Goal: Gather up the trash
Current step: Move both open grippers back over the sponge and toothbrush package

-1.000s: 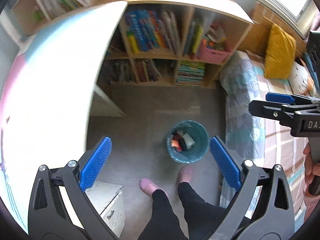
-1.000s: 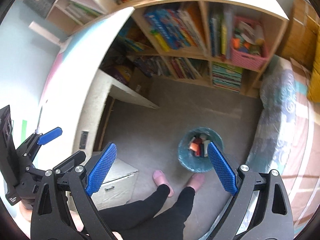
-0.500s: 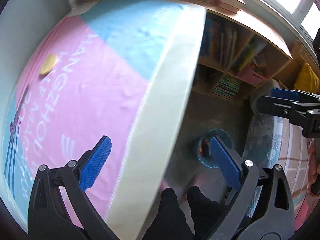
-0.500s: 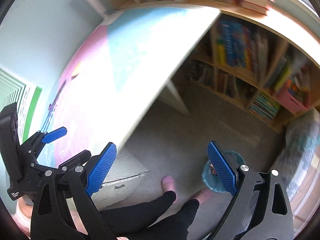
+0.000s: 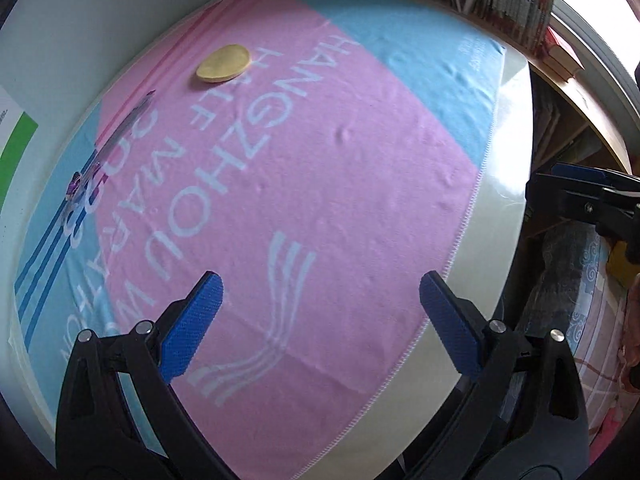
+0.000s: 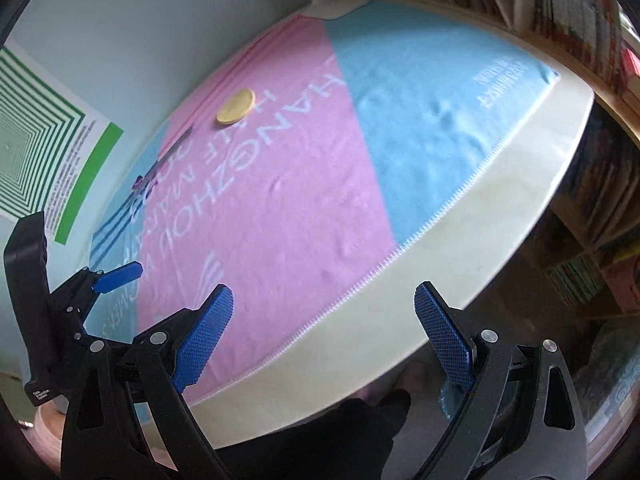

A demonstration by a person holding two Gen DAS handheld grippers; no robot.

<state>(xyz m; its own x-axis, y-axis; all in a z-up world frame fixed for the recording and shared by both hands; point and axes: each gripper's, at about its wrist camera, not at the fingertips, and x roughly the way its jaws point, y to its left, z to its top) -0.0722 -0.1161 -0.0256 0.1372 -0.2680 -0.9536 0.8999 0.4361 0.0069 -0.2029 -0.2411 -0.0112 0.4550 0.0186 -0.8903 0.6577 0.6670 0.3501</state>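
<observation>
A: Where is the trash?

B: A yellow disc lies flat on the towel, at the far side by the wall. It sits on the pink part, right at the start of the white lettering. From the right wrist it shows in the same spot.

A: Anything else on there?

B: A thin wrapper, purple at its near end, lies to the left of the disc, along the blue stripes, apart from it. What it is exactly I cannot tell.

A: And the grippers?

B: The left gripper hangs over the near part of the towel, jaws wide apart, nothing between them. The right gripper hangs over the front edge of the surface, jaws also wide apart and empty. Both are well away from the disc.

A: What does the towel lie on?

B: A cream surface, whose bare strip shows along the towel's stitched right edge. Past it stand shelves of books. A green-striped sheet is on the wall to the left.
</observation>
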